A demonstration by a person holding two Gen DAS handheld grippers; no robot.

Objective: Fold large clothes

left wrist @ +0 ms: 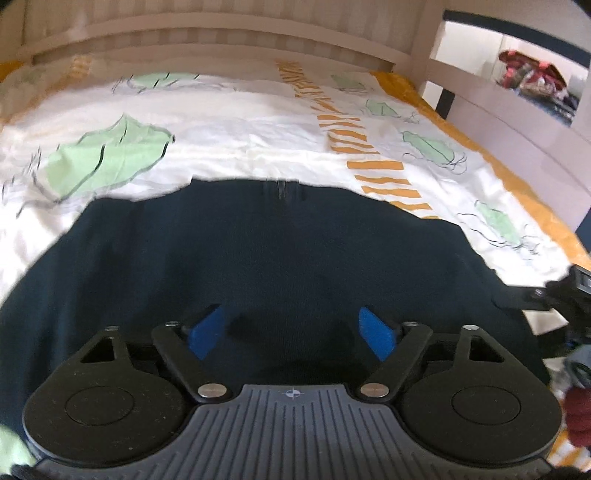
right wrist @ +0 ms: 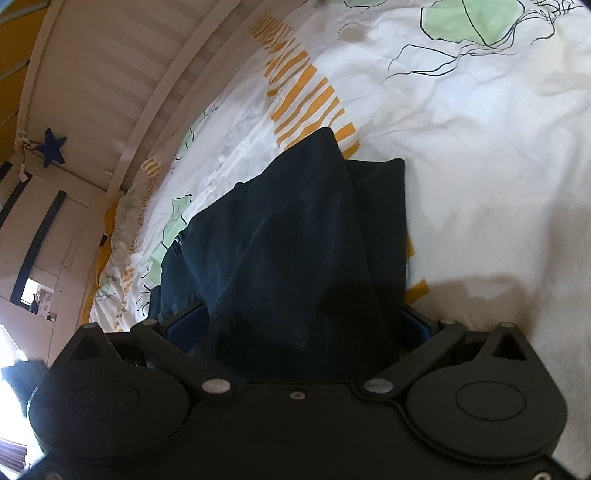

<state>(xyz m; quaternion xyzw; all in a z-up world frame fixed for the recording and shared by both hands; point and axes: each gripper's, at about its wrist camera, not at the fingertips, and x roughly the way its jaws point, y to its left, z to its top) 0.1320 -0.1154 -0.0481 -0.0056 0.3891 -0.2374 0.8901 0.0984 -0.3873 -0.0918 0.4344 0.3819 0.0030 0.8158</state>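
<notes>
A large dark navy garment (left wrist: 280, 258) lies spread on the bed, its zipped collar (left wrist: 282, 190) at the far edge. My left gripper (left wrist: 291, 328) hovers just above the cloth, open, with nothing between its blue pads (left wrist: 207, 332). In the right wrist view the same garment (right wrist: 306, 240) is heaped in folds that run up into my right gripper (right wrist: 299, 325). Its jaws stand wide and the cloth fills the gap between them and hides the fingertips; only slivers of the blue pads (right wrist: 184, 325) show. The right gripper (left wrist: 565, 291) also shows at the left wrist view's right edge.
The white bedcover (left wrist: 229, 133) has green shapes and orange stripes. A white slatted bed rail (left wrist: 207, 29) runs along the far side. White furniture with a shelf of colourful items (left wrist: 532, 81) stands at the right. A blue star (right wrist: 51, 147) hangs by the rail.
</notes>
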